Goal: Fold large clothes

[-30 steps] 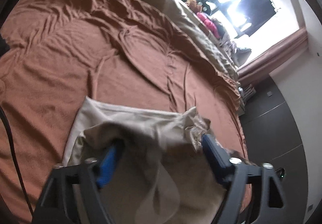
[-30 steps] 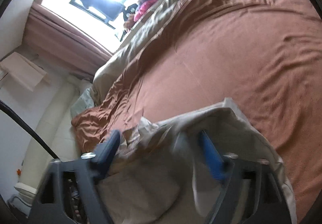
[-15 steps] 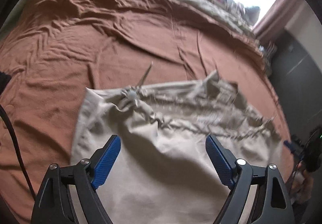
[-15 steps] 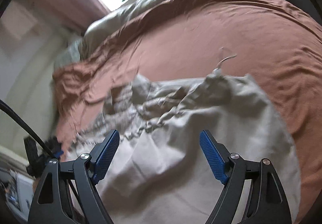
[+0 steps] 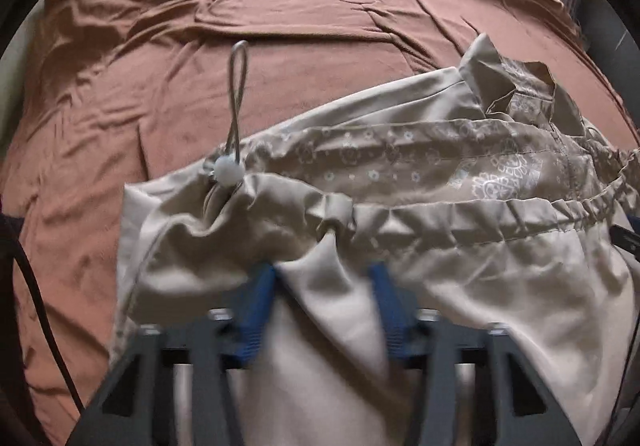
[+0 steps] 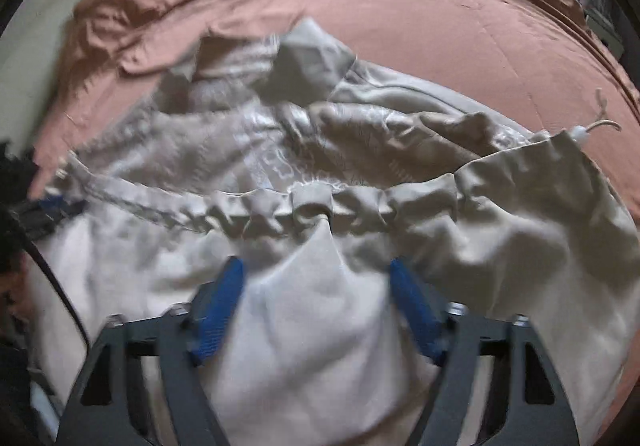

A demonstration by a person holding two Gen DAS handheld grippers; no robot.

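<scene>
From the left wrist, the left tool points down at a beige, thin fabric garment with a gathered drawstring hem, which lies rumpled on the rust-brown bed sheet. Its blue pads are closing with a ridge of the cloth bunched between them — blur hides whether they press it yet. A white cord stopper sits at the hem's end, its grey cord loop lying on the sheet.

From the right wrist, the right tool is also closing, its pads set wider, with a hump of the same garment rising between them — the pads touch its sides. A patterned lining shows beyond the hem.
</scene>
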